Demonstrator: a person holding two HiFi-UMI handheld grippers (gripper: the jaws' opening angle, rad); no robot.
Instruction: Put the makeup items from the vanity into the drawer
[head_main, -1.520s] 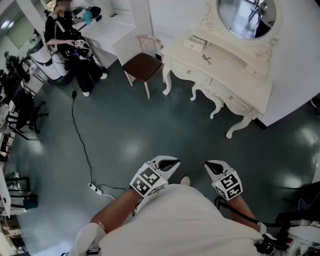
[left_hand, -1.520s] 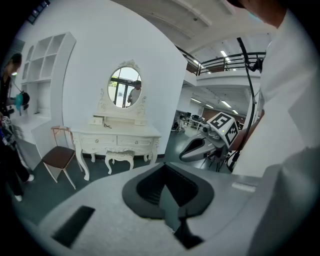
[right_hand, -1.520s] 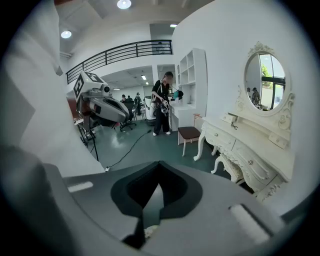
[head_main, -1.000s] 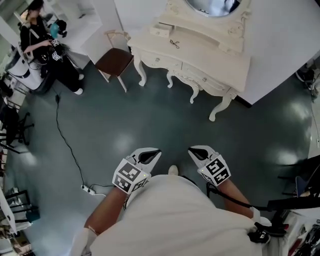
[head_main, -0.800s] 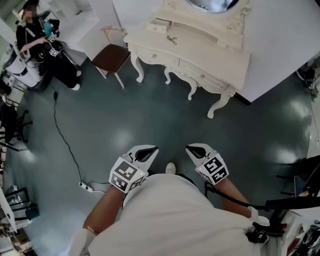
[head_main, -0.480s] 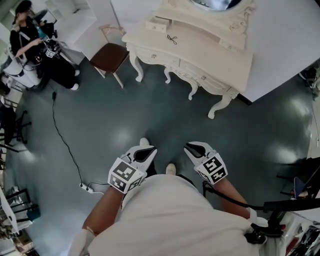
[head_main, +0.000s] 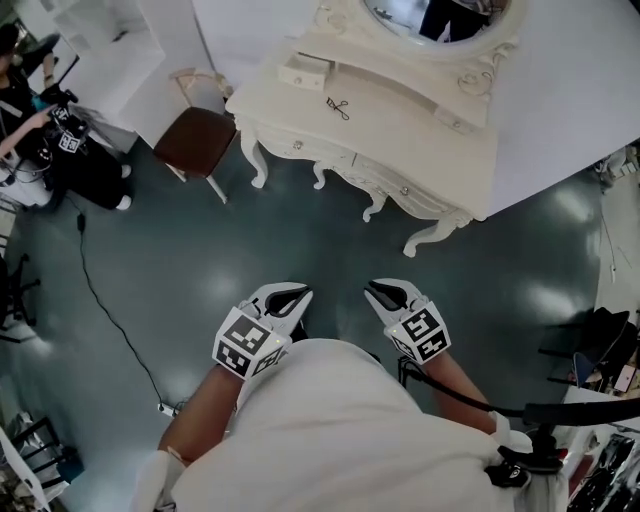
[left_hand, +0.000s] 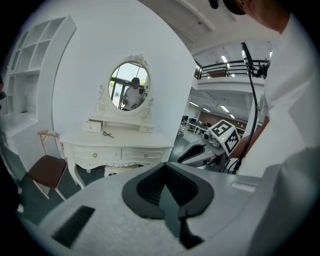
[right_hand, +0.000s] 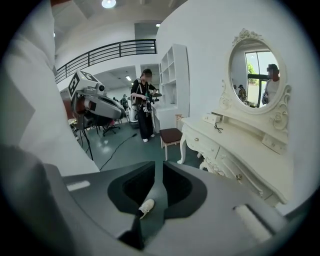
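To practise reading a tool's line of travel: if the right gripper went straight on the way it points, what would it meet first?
Probably the floor short of the vanity: the right gripper tilts downward. Its jaws have just opened, nothing between them. Depth unclear.

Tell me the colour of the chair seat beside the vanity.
Dark brown; the chair seat shows best in the head view.

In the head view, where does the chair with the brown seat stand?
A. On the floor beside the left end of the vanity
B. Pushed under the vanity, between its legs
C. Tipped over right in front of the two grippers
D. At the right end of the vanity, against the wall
A: the chair stands upright on the floor just off the left end of the vanity, not under it.
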